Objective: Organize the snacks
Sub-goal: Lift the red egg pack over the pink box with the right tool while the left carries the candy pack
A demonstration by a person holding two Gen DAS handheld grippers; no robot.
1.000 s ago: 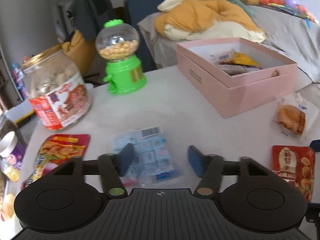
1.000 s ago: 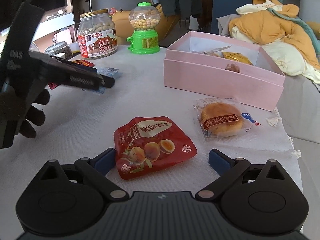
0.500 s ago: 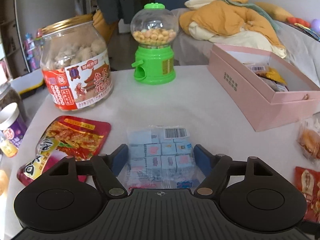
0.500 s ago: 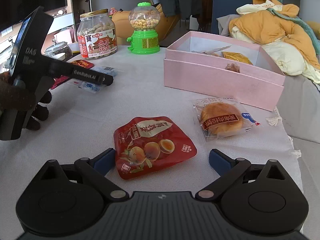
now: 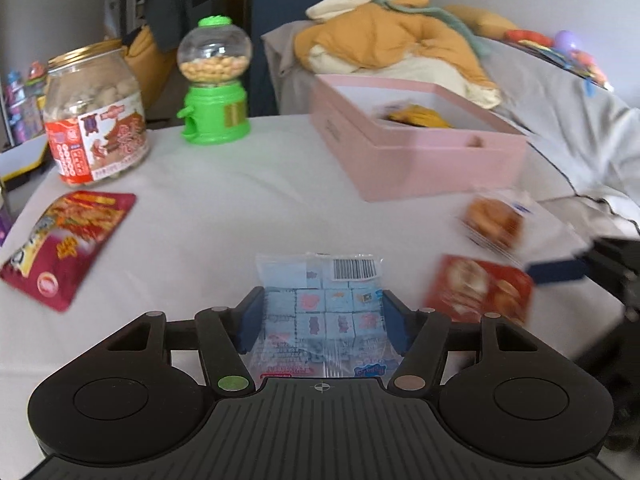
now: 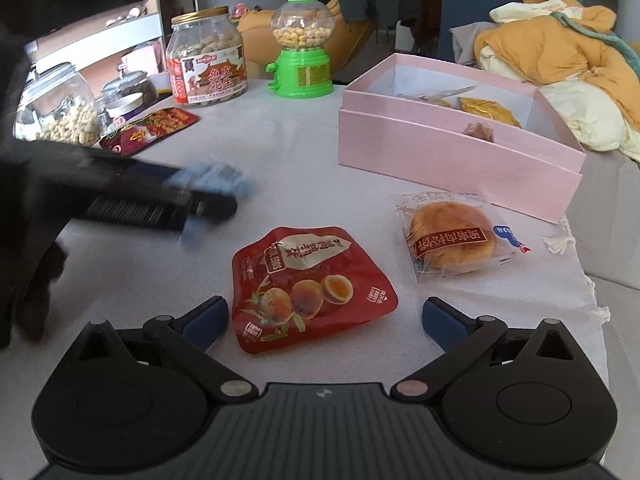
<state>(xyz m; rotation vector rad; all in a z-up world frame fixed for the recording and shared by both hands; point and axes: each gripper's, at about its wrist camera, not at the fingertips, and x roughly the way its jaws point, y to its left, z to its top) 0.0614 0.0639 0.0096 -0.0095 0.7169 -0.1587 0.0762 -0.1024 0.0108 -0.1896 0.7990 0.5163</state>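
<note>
A clear bag of blue wrapped candies (image 5: 320,280) sits between the pads of my left gripper (image 5: 322,320), whose jaws are closing and press on both its sides; the right wrist view shows that bag (image 6: 212,176) blurred in the left gripper (image 6: 216,200), just above the tablecloth. My right gripper (image 6: 324,316) stands open low over the table, with a red egg pouch (image 6: 312,276) lying between and ahead of its fingers, untouched. A wrapped bun (image 6: 452,240) lies to the right of the pouch. The open pink box (image 6: 440,160) behind holds a few packets.
A red chips bag (image 5: 68,240) lies at the table's left. Behind it stand a big nut jar (image 5: 96,120) and a green candy dispenser (image 5: 216,88). More jars (image 6: 60,108) crowd the far left edge. Heaped bedding (image 5: 380,40) lies beyond the box.
My left gripper came down around the blue candy bag, closed on it and swung right toward the red pouch with the bag in it. The right gripper has not moved.
</note>
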